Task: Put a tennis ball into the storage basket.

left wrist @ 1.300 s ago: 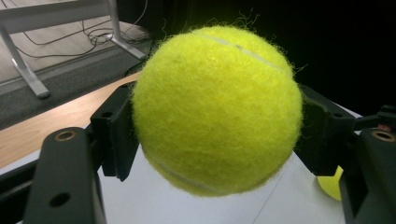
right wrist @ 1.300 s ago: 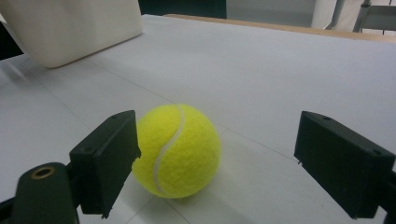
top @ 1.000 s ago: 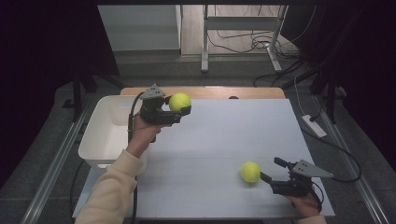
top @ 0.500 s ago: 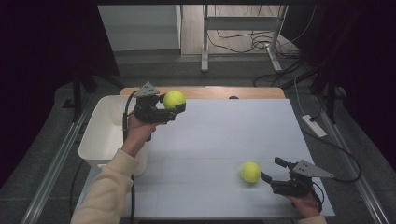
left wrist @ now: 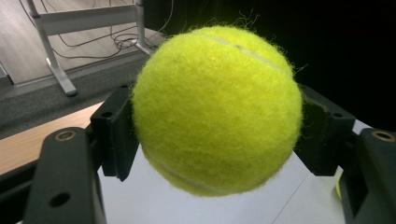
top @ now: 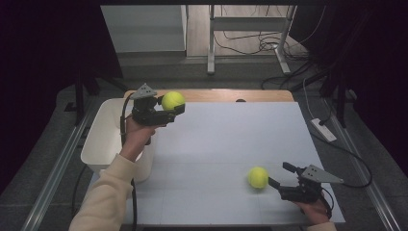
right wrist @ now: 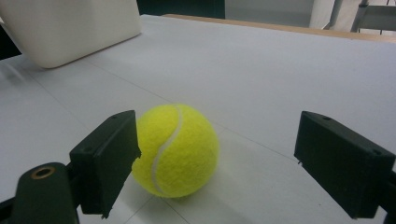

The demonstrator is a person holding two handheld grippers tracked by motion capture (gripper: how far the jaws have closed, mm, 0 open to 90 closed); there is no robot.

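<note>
Two yellow tennis balls are in play. My left gripper (top: pixel 168 109) is shut on one tennis ball (top: pixel 172 100) and holds it in the air near the table's far left, beside the white bin (top: pixel 98 144). In the left gripper view that held ball (left wrist: pixel 217 109) sits pressed between both black pads (left wrist: pixel 116 133). The second tennis ball (top: pixel 258 177) lies on the white table top at the near right. My right gripper (top: pixel 281 176) stands open just right of it. In the right gripper view the lying ball (right wrist: pixel 175 149) rests close to the left pad (right wrist: pixel 109 156), apart from the right one.
The white bin stands off the table's left edge; its wall (right wrist: pixel 70 28) appears at the far left of the right gripper view. A wooden strip (top: pixel 231 95) borders the table's far edge. Metal frame legs (top: pixel 211 38) and cables lie on the floor beyond.
My left gripper has carried its ball a little to the left, toward the bin. The right gripper and the ball on the table have stayed put.
</note>
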